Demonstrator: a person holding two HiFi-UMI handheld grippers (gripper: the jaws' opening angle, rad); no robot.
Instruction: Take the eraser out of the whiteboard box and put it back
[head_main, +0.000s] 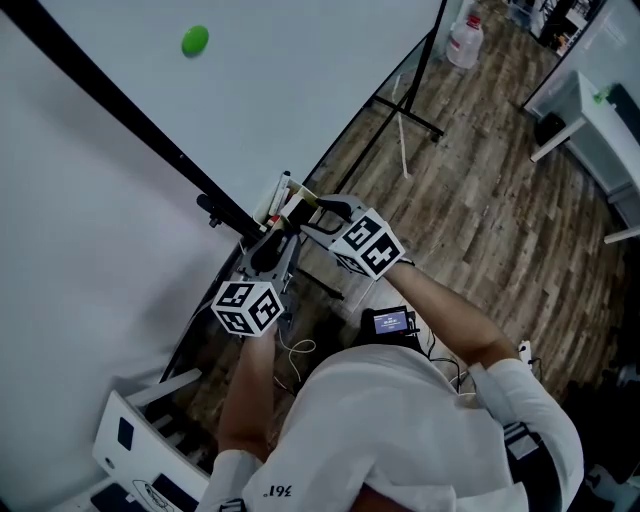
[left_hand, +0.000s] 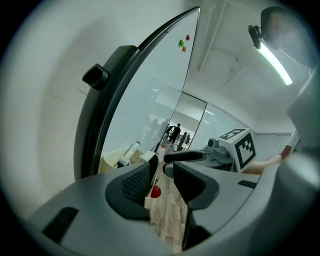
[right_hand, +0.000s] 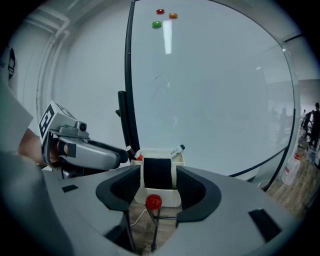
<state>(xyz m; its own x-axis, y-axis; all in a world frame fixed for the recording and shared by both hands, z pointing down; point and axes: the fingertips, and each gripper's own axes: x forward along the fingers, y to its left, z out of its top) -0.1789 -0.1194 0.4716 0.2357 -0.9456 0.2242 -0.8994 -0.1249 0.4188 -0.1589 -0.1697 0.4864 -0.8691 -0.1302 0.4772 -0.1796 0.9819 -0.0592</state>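
A cream whiteboard box (right_hand: 159, 192) hangs at the board's lower edge, and the black eraser (right_hand: 157, 172) stands upright inside it. My right gripper (right_hand: 158, 181) is open, its jaws on either side of the eraser with a thin gap on each side. In the head view the right gripper (head_main: 303, 208) reaches to the box (head_main: 276, 203). My left gripper (left_hand: 162, 171) is open with only floor showing between its jaws, just right of the box (left_hand: 116, 161). In the head view it (head_main: 276, 240) sits slightly short of the box.
A marker (right_hand: 176, 150) lies in the box beside the eraser. A red ball on a thin rod (right_hand: 153, 202) stands just below the box. Magnets (right_hand: 160, 12) stick high on the whiteboard (head_main: 260, 70). Stand legs (head_main: 400, 125), a water jug (head_main: 465, 42) and a white table (head_main: 590, 115) are on the wooden floor.
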